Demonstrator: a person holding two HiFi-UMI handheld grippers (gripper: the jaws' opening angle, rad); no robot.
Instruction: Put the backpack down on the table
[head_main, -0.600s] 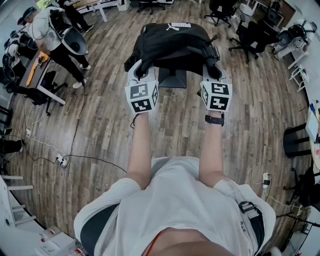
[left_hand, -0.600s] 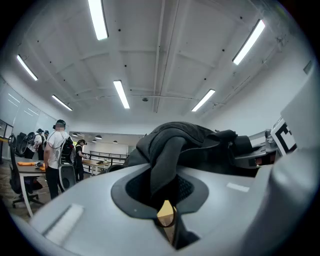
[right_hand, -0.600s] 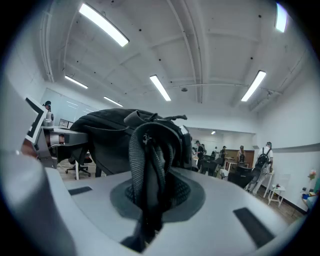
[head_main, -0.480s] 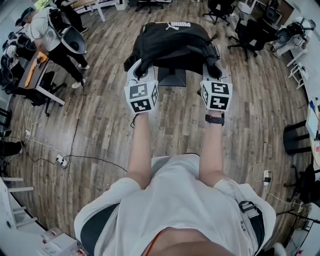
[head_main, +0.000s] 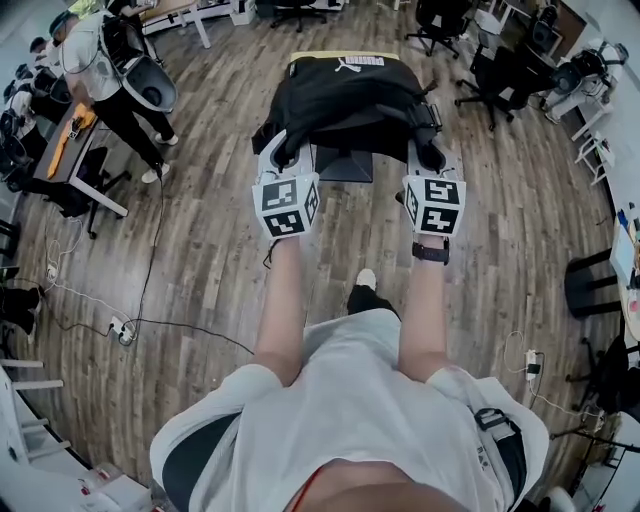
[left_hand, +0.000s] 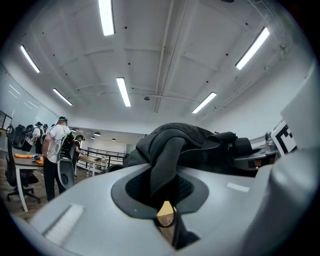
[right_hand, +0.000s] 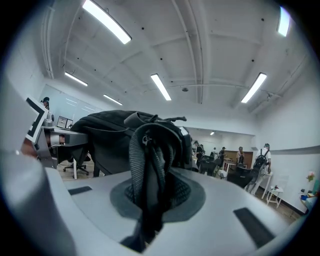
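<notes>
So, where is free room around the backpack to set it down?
Bare wooden floor lies left of the backpack, up to the desk, and right of it, up to the chairs. Crowded: the desk side, with a person and cables.

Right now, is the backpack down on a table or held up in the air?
Held up. The left gripper and right gripper are each shut on a strap of the backpack, which hangs over the wooden floor.
</notes>
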